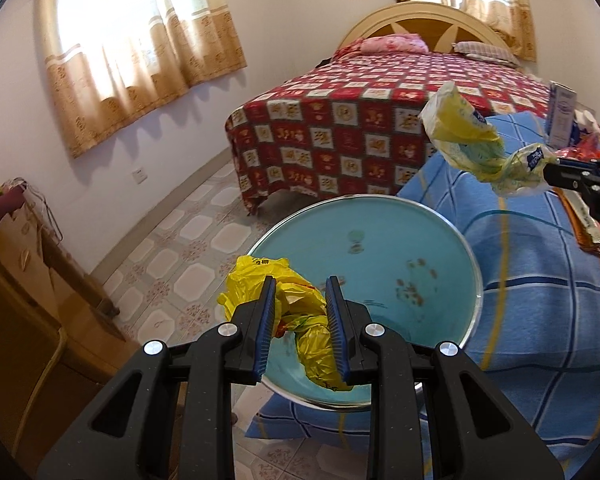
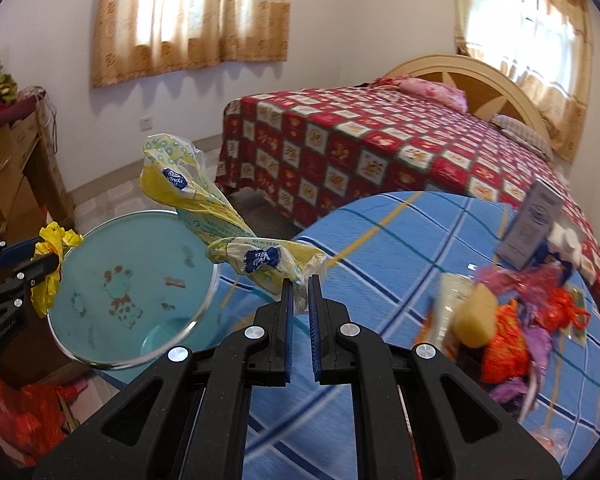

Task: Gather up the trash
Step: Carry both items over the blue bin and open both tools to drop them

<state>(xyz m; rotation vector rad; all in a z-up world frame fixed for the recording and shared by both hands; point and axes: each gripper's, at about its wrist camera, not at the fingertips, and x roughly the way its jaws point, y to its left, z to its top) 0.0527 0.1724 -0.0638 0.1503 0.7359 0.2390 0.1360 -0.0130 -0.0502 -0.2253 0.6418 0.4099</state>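
A round blue basin (image 1: 380, 240) (image 2: 148, 248) sits at the edge of a blue checked cloth (image 1: 540, 320) (image 2: 400, 248). My left gripper (image 1: 300, 284) (image 2: 46, 254) hovers over the basin's near rim, shut on a crumpled yellow plastic bag (image 1: 312, 344) (image 2: 54, 240). My right gripper (image 2: 300, 280) (image 1: 556, 172) is shut on the tail of a twisted yellow-and-white tissue wrapper (image 2: 196, 204) (image 1: 460, 128). The wrapper hangs in the air beside the basin, above the cloth.
A heap of orange, purple and red wrappers (image 2: 508, 332) and a small carton (image 2: 532, 224) (image 1: 562, 116) lie on the cloth to the right. Behind stands a bed with a red patterned cover (image 1: 340, 132). A wooden cabinet (image 1: 20, 280) and tiled floor (image 1: 188, 248) are to the left.
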